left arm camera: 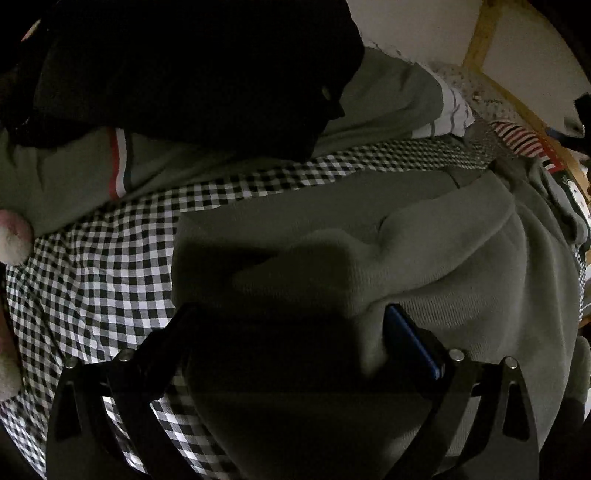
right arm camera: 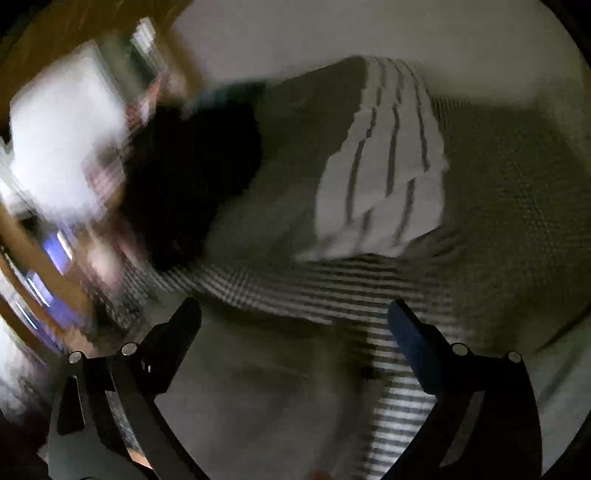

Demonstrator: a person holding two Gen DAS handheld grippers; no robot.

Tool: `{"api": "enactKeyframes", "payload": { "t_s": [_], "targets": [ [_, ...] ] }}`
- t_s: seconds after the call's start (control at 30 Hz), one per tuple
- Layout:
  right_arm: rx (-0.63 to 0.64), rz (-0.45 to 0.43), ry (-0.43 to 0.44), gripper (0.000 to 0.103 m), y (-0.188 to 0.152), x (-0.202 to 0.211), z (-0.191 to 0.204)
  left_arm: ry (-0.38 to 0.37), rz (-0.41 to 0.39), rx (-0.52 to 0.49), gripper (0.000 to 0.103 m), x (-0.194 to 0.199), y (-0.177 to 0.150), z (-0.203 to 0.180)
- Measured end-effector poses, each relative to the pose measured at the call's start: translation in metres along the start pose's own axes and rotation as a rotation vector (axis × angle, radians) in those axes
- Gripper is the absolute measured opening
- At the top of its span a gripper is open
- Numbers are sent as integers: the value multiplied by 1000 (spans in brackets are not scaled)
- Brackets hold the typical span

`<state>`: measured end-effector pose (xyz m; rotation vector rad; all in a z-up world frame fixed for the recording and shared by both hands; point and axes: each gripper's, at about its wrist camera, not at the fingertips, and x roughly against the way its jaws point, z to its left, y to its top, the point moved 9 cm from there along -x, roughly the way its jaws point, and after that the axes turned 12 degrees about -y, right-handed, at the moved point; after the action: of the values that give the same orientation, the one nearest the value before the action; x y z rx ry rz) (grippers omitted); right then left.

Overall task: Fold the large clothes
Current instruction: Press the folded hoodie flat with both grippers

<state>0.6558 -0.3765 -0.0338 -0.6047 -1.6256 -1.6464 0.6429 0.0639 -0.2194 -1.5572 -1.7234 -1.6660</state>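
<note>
Grey knit fabric fills the left wrist view: a sweatshirt lies bunched on a black-and-white check sheet, its folds rising in the middle and spilling to the right. The left gripper sits low over it with the jaws spread wide; the grey cloth lies between them and bulges against the blue-edged right finger, but the jaws are not clenched on it. Beyond the sheet lies a second grey garment with a red, white and green stripe at the left and a white cuff with dark lines at the right. A black garment lies on top of it, covering the upper left of the view. A red-and-white striped cloth shows at the far right, next to a wooden frame and a pale wall. The right wrist view is heavily blurred. The right gripper also has its jaws released and wide apart, holding nothing, above grey cloth low in the frame and a band of the check sheet. Farther off are the white cuff, the grey garment it belongs to, and the black garment to its left. Wood and bright smeared shapes at the left edge cannot be made out.
</note>
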Motion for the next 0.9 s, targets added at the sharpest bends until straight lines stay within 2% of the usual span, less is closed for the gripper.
{"api": "enactKeyframes", "payload": {
  "t_s": [0.03, 0.07, 0.1, 0.13, 0.17, 0.2, 0.23, 0.27, 0.3, 0.37, 0.4, 0.43, 0.5, 0.57, 0.6, 0.63, 0.73, 0.77, 0.83, 0.87, 0.9],
  "targets": [
    [60, 27, -68, 100, -9, -5, 3, -3, 1, 3, 97, 1, 1, 1],
    [147, 88, -165, 100, -25, -19, 5, -7, -2, 10, 89, 2, 1, 2],
    [191, 136, -211, 99, -36, -30, 6, -14, -9, 17, 83, 6, 3, 2],
    [236, 188, -231, 99, -50, -46, 10, -40, -22, 33, 64, 9, 5, 2],
    [236, 205, -214, 97, -57, -55, 12, -74, -32, 49, 46, 15, 8, -2],
    [209, 219, -184, 84, -61, -67, 15, -90, -37, 59, 42, 17, 13, -2],
    [185, 228, -170, 62, -62, -75, 14, -90, -32, 60, 40, 17, 13, -3],
    [150, 249, -156, 53, -65, -87, 10, -90, -24, 56, 36, 17, 14, -4],
    [106, 287, -155, 37, -68, -103, 4, -94, -37, 56, 34, 19, 16, -6],
    [72, 354, -107, 27, -80, -125, 1, -102, -65, 59, 30, 25, 20, -8],
    [74, 370, -89, 17, -85, -129, 3, -109, -94, 66, 29, 32, 24, -9],
    [74, 362, -69, 16, -84, -129, 5, -121, -123, 75, 29, 41, 27, -9],
    [33, 244, -35, 14, -70, -114, 2, -140, -175, 87, 28, 56, 34, -9],
    [-89, 133, 14, 14, -50, -99, -17, -148, -210, 117, 28, 62, 40, -3],
    [-139, 116, 11, 14, -48, -99, -30, -145, -198, 136, 28, 55, 40, 0],
    [-171, 133, 9, 14, -51, -107, -38, -143, -172, 156, 29, 47, 38, 5],
    [-143, 212, -40, 15, -72, -132, -31, -155, -86, 219, 40, 14, 23, 21],
    [-140, 240, -45, 17, -78, -140, -25, -174, -102, 235, 44, 15, 22, 22],
    [-132, 240, -14, 31, -80, -139, -15, -184, -151, 226, 54, 29, 25, 19],
    [-118, 214, 15, 40, -76, -125, -10, -180, -177, 204, 66, 40, 27, 16],
    [-109, 199, 35, 66, -74, -114, -6, -171, -216, 165, 75, 62, 27, 10]
  ]
}}
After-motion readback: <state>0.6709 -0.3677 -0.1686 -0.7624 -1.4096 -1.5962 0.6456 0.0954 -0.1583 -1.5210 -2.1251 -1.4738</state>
